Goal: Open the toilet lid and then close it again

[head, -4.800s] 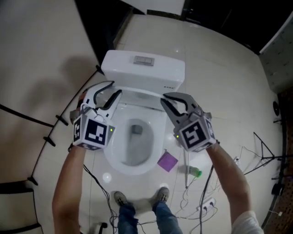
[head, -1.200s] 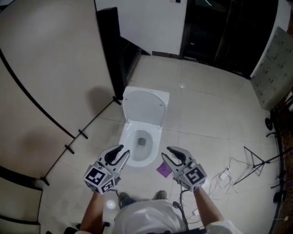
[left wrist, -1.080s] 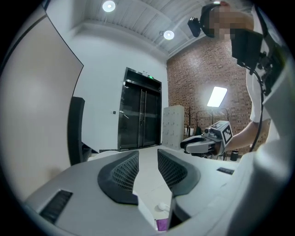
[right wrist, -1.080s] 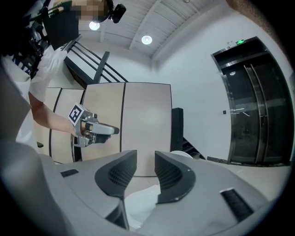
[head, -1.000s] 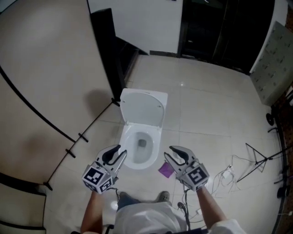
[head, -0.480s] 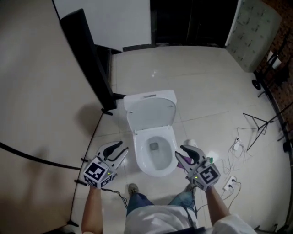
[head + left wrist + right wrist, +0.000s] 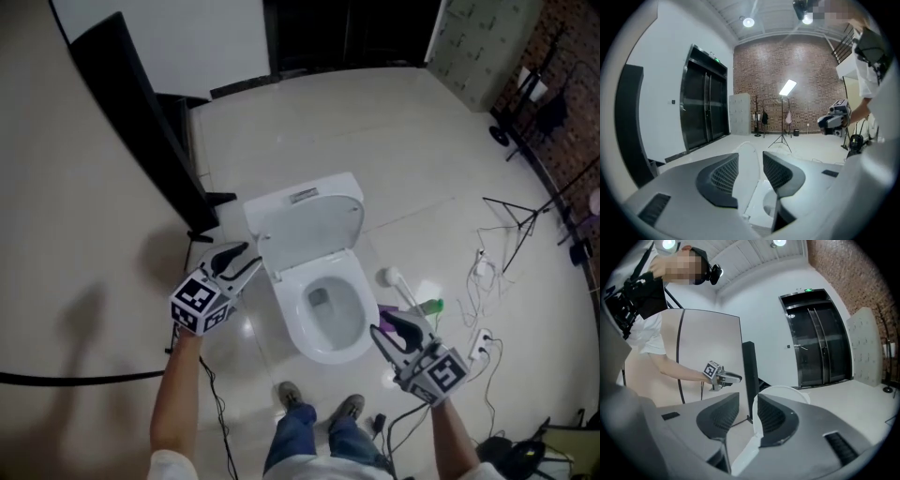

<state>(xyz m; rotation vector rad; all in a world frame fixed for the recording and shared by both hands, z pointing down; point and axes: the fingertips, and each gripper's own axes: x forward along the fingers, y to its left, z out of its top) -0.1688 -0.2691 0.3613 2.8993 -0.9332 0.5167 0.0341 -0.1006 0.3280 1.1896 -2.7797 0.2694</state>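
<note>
Toilet lid [image 7: 314, 225] stood upright, so opening looked done and closing remained. Left hand-held gripper [image 7: 246, 260], its empty jaws just widened, hovered beside the lid's edge; right hand-held gripper [image 7: 382, 325] hung open and empty near the bowl [image 7: 292, 319].

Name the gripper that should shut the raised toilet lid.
Left. The left gripper sits beside the edge of the raised lid, its jaws just opening, nothing gripped. The right gripper hangs by the front of the bowl, farther from the lid.

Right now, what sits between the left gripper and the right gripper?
The white ceramic toilet bowl, its white lid raised; the head view shows it.
</note>
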